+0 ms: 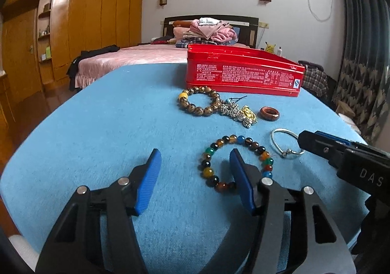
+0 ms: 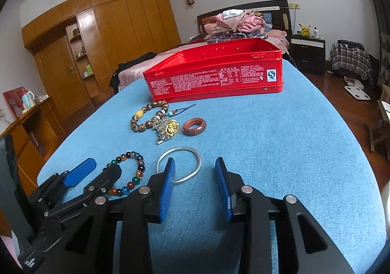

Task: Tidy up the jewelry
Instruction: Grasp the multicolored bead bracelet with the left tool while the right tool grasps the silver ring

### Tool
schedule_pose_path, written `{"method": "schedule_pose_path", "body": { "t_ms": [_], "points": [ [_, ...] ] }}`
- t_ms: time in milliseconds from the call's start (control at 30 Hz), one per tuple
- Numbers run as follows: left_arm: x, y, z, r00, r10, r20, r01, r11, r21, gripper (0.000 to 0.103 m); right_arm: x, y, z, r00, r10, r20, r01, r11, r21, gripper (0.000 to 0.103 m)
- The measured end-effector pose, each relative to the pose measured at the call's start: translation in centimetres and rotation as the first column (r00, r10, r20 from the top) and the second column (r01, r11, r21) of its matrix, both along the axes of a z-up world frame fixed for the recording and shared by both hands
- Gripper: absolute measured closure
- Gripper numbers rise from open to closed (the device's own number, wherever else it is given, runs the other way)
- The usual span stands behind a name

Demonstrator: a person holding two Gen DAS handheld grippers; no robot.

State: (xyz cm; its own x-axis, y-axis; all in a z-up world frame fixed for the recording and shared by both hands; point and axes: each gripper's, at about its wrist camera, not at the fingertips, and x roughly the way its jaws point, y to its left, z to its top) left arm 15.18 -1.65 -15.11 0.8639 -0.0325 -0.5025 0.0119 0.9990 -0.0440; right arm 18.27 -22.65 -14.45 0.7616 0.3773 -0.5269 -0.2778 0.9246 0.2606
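Jewelry's all loose on the blue tabletop (image 1: 97, 127), and the red tin (image 2: 214, 74) beyond both tongs looks empty, I think. Left tongs (image 1: 195, 159) gape, straddling the colourful bead bracelet (image 1: 234, 164); right tongs (image 2: 195, 169) sit part-open at the silver bangle (image 2: 179, 164), gripping nothing.

light: soft, even, dimmish | shadows: faint | focus: sharp | edges: fisheye bending, dark corners

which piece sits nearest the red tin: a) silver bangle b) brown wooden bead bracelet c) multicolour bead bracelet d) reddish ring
b: the brown wooden bead bracelet lies just in front of the red tin, while the reddish ring, the silver bangle and the multicolour bead bracelet lie further from it.
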Motion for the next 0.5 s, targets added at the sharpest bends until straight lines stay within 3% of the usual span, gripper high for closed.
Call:
{"method": "schedule_pose_path", "body": {
  "t_ms": [100,167,233,500],
  "points": [
    [-0.1,0.1,-0.1,1.0,-0.003,0.0,0.003,1.0,0.002,0.055,-0.1,0.1,0.0,1.0,0.0,0.0,0.0,1.0,-0.001,0.069],
    [-0.2,0.0,-0.1,0.999,-0.052,0.003,0.052,0.999,-0.012,0.086,0.0,0.1,0.0,1.0,0.001,0.001,-0.001,1.0,0.0,0.069],
    [-0.3,-0.6,-0.2,0.997,-0.076,0.009,0.076,0.997,0.011,0.093,0.0,0.1,0.0,1.0,0.002,0.001,-0.002,1.0,-0.001,0.069],
    [-0.3,0.7,0.2,0.998,-0.052,0.032,0.054,0.997,-0.049,0.096,-0.1,0.6,-0.1,1.0,0.025,0.007,-0.025,1.0,-0.001,0.062]
  ]
}}
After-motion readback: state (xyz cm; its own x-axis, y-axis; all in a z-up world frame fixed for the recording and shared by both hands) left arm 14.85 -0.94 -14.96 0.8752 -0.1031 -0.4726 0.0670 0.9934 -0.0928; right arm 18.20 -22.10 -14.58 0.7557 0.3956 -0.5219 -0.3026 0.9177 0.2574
